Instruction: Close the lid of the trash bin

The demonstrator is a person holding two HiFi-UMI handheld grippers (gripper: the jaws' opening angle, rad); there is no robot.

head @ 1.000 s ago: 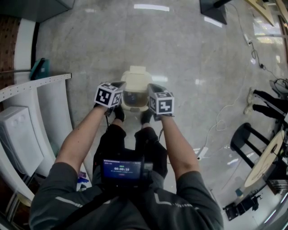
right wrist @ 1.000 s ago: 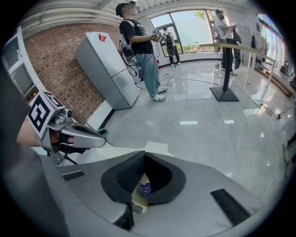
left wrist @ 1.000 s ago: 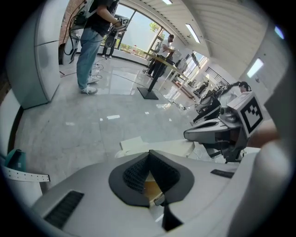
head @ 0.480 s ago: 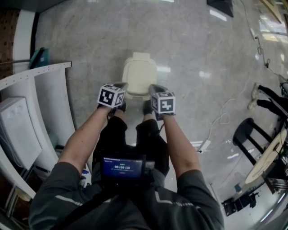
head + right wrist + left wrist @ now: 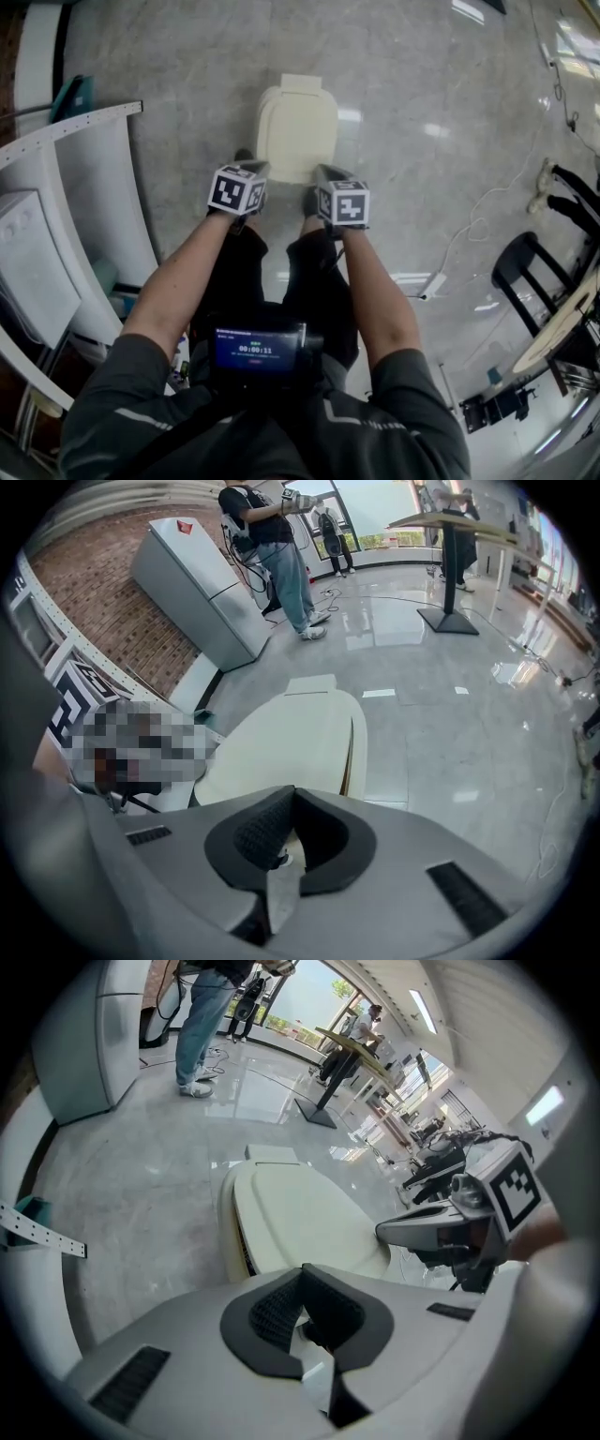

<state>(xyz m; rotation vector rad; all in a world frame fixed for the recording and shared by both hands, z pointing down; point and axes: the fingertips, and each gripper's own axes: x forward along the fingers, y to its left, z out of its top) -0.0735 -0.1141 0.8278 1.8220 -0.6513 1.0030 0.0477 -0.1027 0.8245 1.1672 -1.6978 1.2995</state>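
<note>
The cream trash bin (image 5: 297, 131) stands on the grey floor in front of the person's feet, its lid lying flat down on the body. It fills the middle of the left gripper view (image 5: 300, 1222) and the right gripper view (image 5: 281, 738). My left gripper (image 5: 249, 169) hovers at the bin's near left corner and my right gripper (image 5: 324, 172) at its near right corner. Both sit just short of the lid, and I cannot tell whether they touch it. Each gripper's dark pads meet at the tip with nothing between them: left (image 5: 302, 1271), right (image 5: 292, 795).
A white curved counter (image 5: 103, 187) runs along the left, with a teal object (image 5: 80, 94) behind it. A black chair (image 5: 525, 281) and a white cable (image 5: 469, 225) lie to the right. A person (image 5: 272, 546) stands by a grey fridge (image 5: 202, 583) far off.
A second ago the bin's lid stood raised with the dark inside showing. It has come down flat, and both grippers have pulled slightly back toward the person.
</note>
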